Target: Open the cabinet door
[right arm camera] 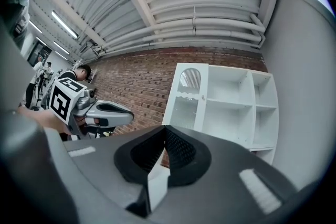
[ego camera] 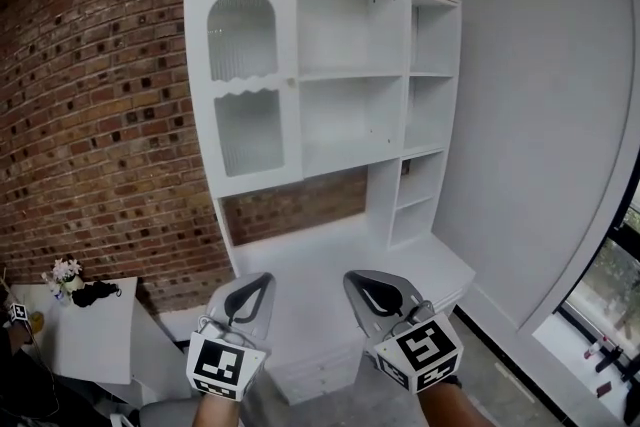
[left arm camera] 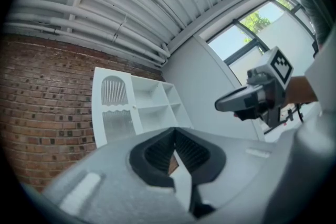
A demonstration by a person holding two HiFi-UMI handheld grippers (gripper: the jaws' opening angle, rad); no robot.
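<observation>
Head view: white cabinet (ego camera: 400, 115) stands against the brick wall (ego camera: 100, 115), grey wall to its right. The cabinet door (ego camera: 245, 85) is the upper-left panel, a tall upright slab with its long axis vertical and its face turned out toward the person. It has an arched ribbed pane on top and a second ribbed pane below. The small knob (ego camera: 292, 82) sits on its right edge at mid height. The door looks shut and flush with the frame, though the lens bend makes that hard to confirm. Open shelves fill the rest of the cabinet. The left gripper (ego camera: 266, 278) and right gripper (ego camera: 352, 277) are low in frame, side by side, tips aimed up at the cabinet base and well apart from the door. Only this view shows the white side table (ego camera: 90, 340) at lower left with flowers (ego camera: 67, 270) on it.

Left gripper view: the left gripper (left arm camera: 174, 131) has its jaws pressed together with nothing between them. The cabinet (left arm camera: 157, 105) is beyond the tips, the door (left arm camera: 114, 107) at its left, upright. Only here: windows (left arm camera: 247, 34) on the right side and the right gripper (left arm camera: 223, 106) seen side-on.

Right gripper view: the right gripper (right arm camera: 165, 129) also has its jaws closed on nothing. The door (right arm camera: 188, 99) is above and right of the tips, vertical, knob side toward the shelves. Only here: the left gripper (right arm camera: 126, 110) from its side, ceiling pipes (right arm camera: 210, 23), and a person (right arm camera: 80, 72) far back at left.
</observation>
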